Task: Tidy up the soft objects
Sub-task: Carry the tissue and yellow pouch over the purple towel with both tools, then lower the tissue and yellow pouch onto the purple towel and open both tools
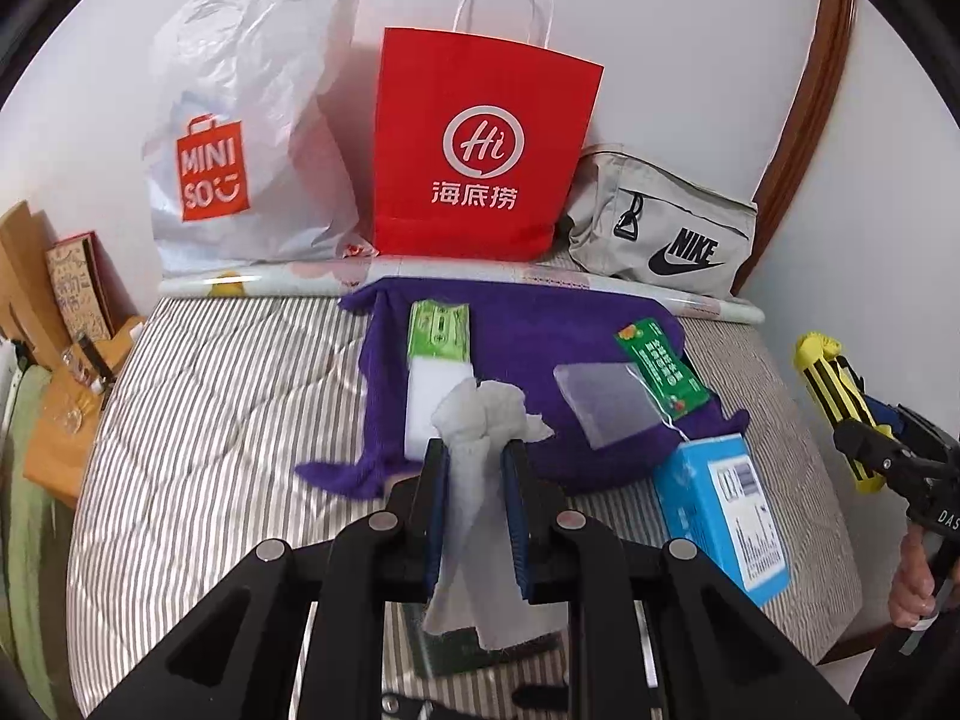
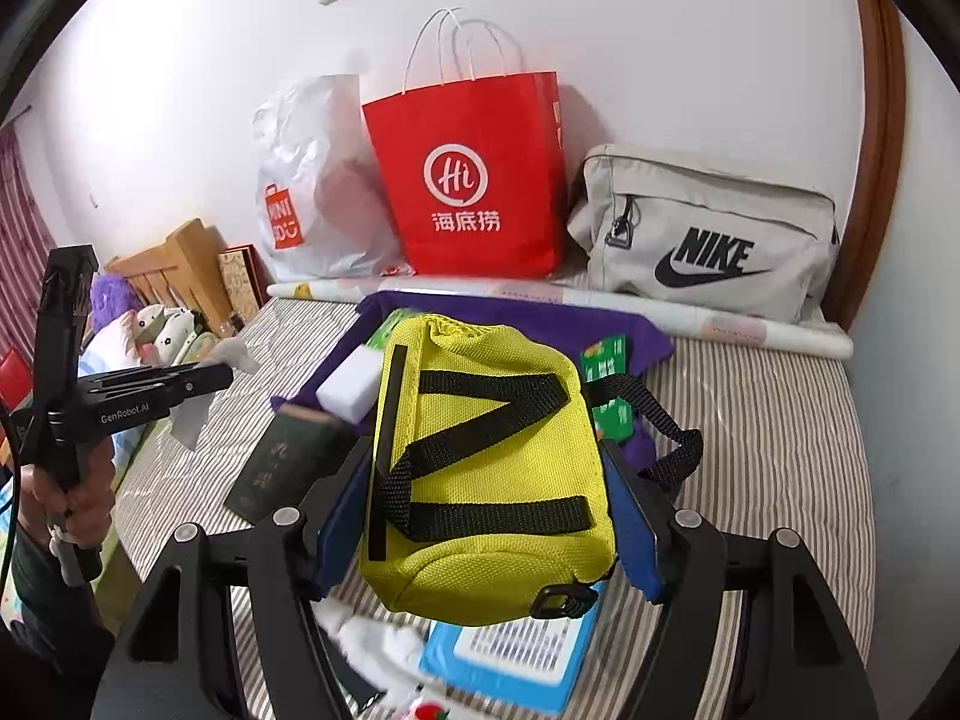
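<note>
Setting: a bed with a grey-and-white striped quilt (image 1: 198, 420) set against a white wall, with a wooden bed frame (image 2: 174, 270) at one end.
Along the wall: a crinkled white plastic shopping bag with an orange logo (image 1: 252, 126), an upright red paper carrier bag with white string handles (image 1: 480, 144) and a beige fabric pouch with a black logo (image 1: 666, 222), side by side; a long roll of printed paper (image 1: 540, 276) lies in front of them.
On the quilt: a spread purple cloth (image 1: 540, 324) bearing a white sponge block in a green wrapper (image 1: 438, 354), a green sachet (image 1: 660, 372) and a clear plastic sleeve (image 1: 600, 408); a light blue cardboard box (image 1: 720, 516) lies at the cloth's edge, and a dark green booklet (image 2: 282, 462) lies beside the sponge.
Left gripper (image 1: 474, 456): jaws nearly together, pinching a crumpled white tissue (image 1: 480, 420) that bunches above the pads and hangs below them, lifted off the quilt.
Right gripper (image 2: 486, 480): jaws wide, clamped on the sides of a yellow mesh-fabric pouch with black webbing straps (image 2: 486, 456), held above the blue box.
Hands: a person's hand (image 2: 72, 498) grips the left tool's handle.
</note>
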Demonstrator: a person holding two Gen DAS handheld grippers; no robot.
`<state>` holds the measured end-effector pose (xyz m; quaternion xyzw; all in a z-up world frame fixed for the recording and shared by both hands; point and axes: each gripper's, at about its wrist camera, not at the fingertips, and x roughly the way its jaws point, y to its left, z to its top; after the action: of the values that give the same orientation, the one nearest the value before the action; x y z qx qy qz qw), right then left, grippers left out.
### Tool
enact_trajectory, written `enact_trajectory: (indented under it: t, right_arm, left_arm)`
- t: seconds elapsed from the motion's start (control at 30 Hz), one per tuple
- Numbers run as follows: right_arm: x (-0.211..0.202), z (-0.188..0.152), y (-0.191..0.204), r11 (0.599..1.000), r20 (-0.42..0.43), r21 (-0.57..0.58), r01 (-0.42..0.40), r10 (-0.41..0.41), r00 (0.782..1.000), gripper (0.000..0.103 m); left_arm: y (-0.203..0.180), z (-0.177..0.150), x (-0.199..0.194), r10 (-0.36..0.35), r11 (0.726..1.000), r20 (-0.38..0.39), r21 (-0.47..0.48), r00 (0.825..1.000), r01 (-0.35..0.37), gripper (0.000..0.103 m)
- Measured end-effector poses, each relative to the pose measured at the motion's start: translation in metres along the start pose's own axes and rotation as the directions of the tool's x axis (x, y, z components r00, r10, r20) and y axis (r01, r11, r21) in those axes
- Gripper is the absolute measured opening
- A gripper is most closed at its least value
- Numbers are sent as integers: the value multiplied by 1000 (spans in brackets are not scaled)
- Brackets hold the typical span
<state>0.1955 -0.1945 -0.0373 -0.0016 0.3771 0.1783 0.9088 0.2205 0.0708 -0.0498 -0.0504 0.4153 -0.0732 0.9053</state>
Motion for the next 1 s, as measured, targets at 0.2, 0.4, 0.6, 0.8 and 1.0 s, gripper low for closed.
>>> enact_trajectory:
  t: [0.2, 0.4, 0.6, 0.8, 1.0]
  right_arm:
    - [23, 21, -10, 1000, -3, 13, 2, -2, 1000, 70]
    - [54, 35, -22, 1000, -22, 29, 9, -9, 1000, 70]
    - [94, 43, -35, 998, -62, 62, -2, 6, 998, 70]
    - [129, 45, -39, 999, -111, 54, -2, 8, 994, 70]
    - [165, 42, -47, 999, -197, 50, 22, -12, 980, 71]
  left_arm:
    - [4, 23, 22, 16, 1000, -4, 18, 1000, -16, 17]
    - [14, 38, 53, -10, 1000, -53, -23, 999, 9, 17]
    - [13, 49, 84, -21, 999, -95, -29, 995, 18, 17]
    - [10, 59, 119, -42, 999, -147, -39, 988, 37, 17]
    - [2, 67, 152, -79, 997, -192, -39, 978, 72, 18]
